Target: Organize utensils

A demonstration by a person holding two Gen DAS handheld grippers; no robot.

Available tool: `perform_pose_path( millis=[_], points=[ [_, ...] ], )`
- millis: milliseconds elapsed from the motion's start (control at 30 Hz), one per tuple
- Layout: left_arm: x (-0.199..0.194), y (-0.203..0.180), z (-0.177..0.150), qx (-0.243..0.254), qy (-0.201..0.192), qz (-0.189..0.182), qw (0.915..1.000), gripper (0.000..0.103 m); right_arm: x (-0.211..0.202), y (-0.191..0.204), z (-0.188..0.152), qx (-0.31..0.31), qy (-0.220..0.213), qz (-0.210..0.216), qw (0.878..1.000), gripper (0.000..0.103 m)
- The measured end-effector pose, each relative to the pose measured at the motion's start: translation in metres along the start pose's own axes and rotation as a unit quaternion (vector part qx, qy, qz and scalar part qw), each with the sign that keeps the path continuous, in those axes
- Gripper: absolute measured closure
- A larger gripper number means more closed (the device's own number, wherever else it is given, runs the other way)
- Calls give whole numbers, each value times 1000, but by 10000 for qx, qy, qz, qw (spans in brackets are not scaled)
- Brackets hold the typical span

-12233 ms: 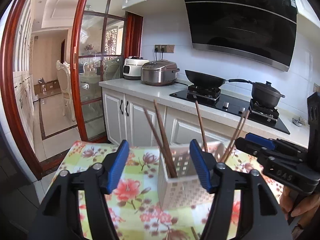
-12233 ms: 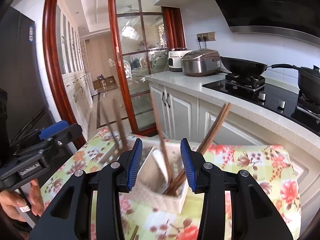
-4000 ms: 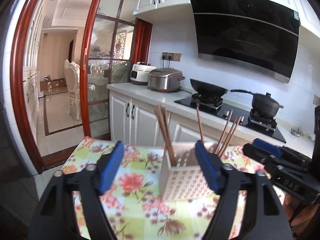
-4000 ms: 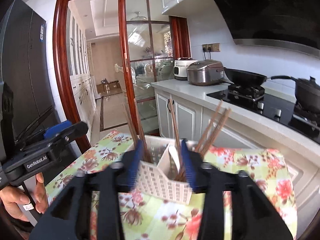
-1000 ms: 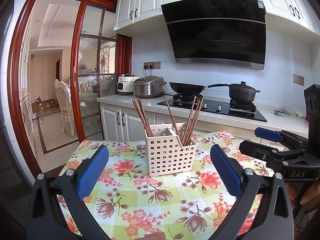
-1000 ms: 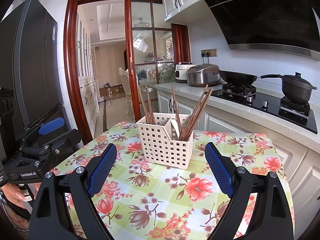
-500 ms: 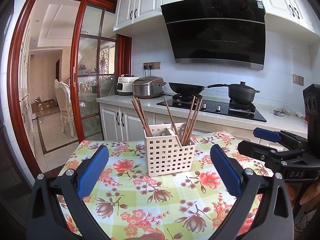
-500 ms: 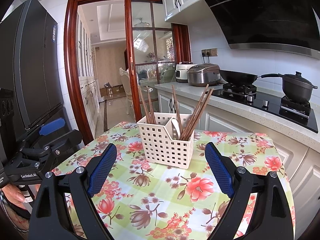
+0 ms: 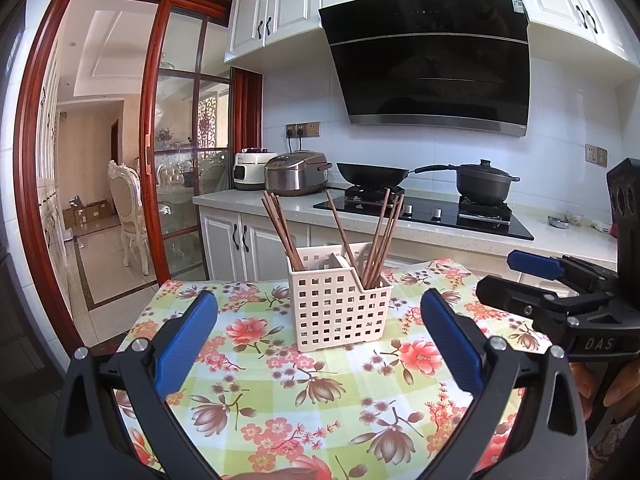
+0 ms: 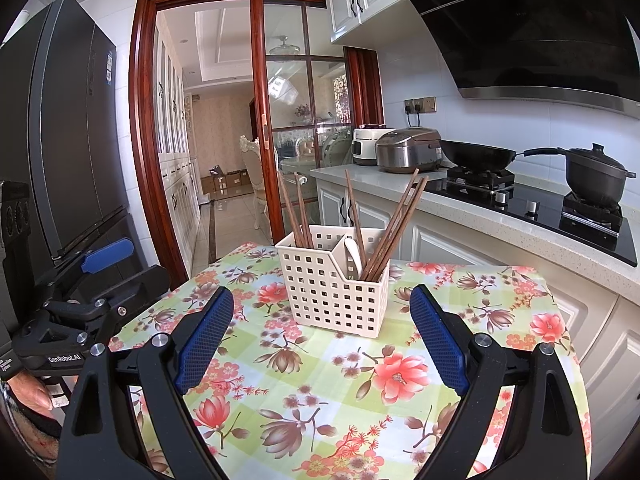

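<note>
A white perforated utensil basket [image 9: 339,305] [image 10: 335,291] stands on the floral tablecloth [image 9: 280,392] [image 10: 332,392]. Brown chopsticks [image 9: 280,232] [image 10: 298,216] lean in its left compartment, and more chopsticks [image 9: 380,240] [image 10: 394,224] lean in its right one beside a white spoon [image 10: 354,258]. My left gripper [image 9: 318,344] hangs open in front of the basket, holding nothing. My right gripper [image 10: 320,340] is open too, also short of the basket and empty. Each gripper shows at the edge of the other's view: the right one [image 9: 560,296], the left one [image 10: 92,304].
Behind the table runs a counter [image 9: 400,224] with a hob, a wok [image 9: 372,174], a black pot [image 9: 484,184] and rice cookers [image 9: 296,172]. A dark fridge [image 10: 60,140] stands left. A hand [image 10: 32,392] holds the left gripper. A glass sliding door [image 9: 180,184] leads out.
Both grippers have backed away from the basket and opened wide since the oldest frames. Over the last second almost nothing moves.
</note>
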State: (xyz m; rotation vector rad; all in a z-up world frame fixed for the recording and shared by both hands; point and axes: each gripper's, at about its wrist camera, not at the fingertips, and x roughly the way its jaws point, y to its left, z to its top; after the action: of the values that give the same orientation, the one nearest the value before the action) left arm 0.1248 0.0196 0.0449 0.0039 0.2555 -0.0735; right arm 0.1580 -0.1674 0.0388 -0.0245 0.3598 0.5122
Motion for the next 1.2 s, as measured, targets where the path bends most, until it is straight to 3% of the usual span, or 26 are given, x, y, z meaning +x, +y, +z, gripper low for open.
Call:
perform_pose_path(
  millis=[1200],
  points=[
    [-2,2,-2,-68,69,-52,9999,5,-6,3,0,-48,-20,71,10000,18]
  ],
)
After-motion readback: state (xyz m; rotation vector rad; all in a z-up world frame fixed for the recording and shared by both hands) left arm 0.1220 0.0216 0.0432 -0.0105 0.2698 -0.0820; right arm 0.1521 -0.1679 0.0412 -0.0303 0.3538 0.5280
